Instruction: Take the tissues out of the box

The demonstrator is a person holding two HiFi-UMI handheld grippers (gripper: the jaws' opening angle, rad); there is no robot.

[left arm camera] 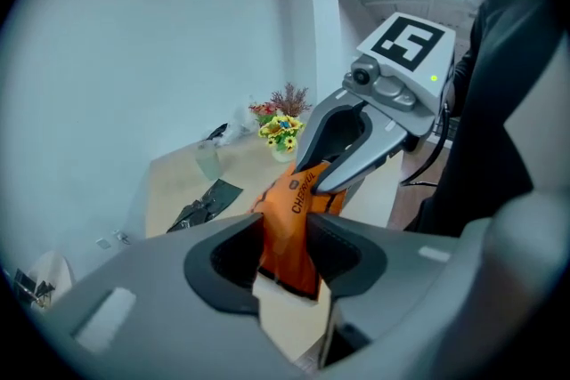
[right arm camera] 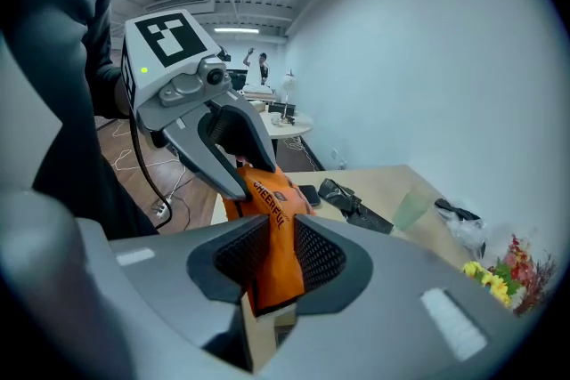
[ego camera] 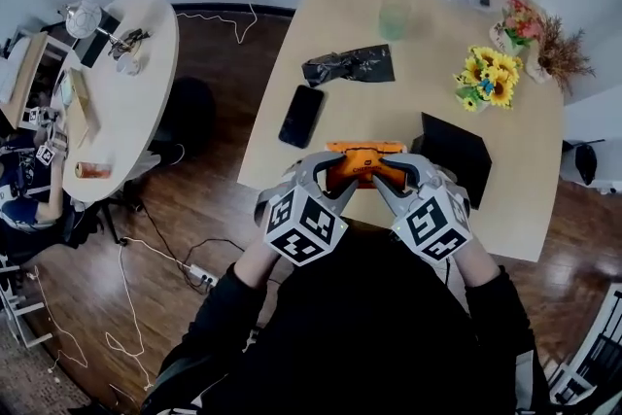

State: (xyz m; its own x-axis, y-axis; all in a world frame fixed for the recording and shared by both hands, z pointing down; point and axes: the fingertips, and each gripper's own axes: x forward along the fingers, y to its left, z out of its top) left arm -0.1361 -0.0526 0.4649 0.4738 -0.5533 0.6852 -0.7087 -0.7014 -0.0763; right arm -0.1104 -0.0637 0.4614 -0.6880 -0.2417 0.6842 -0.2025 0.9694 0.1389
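Both claws are pinched down on the orange tissue pack [ego camera: 362,160] — the left gripper [left arm camera: 283,252] has its pads nearly together on one end and the right gripper [right arm camera: 272,261] is clamped on the other, so the pack spans from one set of tips to the other, over the near edge of the table [ego camera: 418,83]. To do this well, I'd say one claw should anchor the wrapper while the other lets go and re-grips right at the opening — hauling both ends apart risks crumpling the pack rather than freeing a tissue.
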